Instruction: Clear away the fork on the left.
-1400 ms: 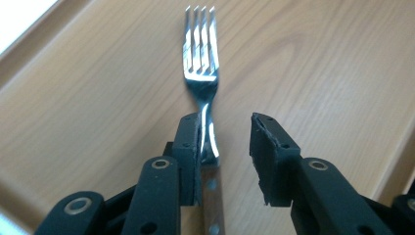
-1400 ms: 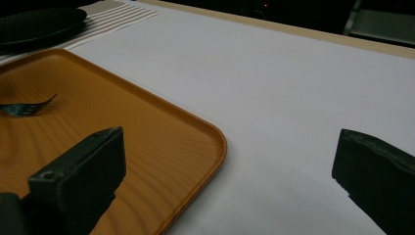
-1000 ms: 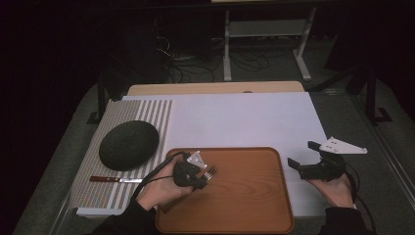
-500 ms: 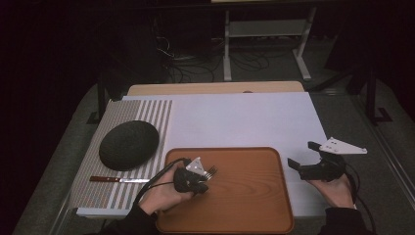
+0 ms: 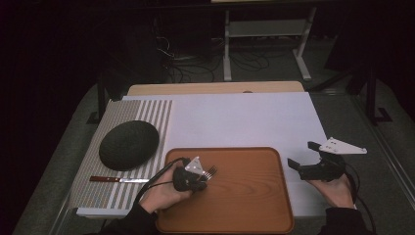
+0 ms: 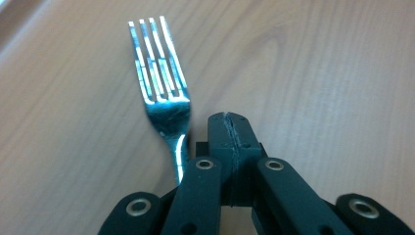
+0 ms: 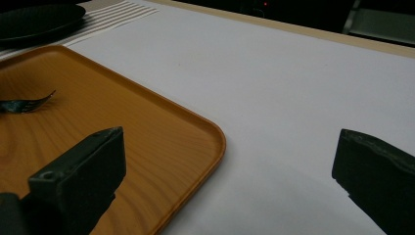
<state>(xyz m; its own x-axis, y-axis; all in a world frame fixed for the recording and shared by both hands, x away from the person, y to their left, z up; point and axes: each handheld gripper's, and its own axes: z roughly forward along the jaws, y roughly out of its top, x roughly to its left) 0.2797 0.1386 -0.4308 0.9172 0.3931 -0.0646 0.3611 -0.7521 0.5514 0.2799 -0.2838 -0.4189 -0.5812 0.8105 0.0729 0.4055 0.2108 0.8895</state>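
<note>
1 fork (image 6: pixel 159 83) | left gripper (image 6: pixel 230 132) fingers closed beside handle; tray (image 5: pixel 254 205)

Glossy metal fork (image 6: pixel 164 103) on smooth wood-grain tray (image 5: pixel 254 196).

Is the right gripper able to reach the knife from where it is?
Probably not easily. The right gripper sits off the tray's right side, while the knife lies past its left edge, with the left gripper and its hand between them.
</note>
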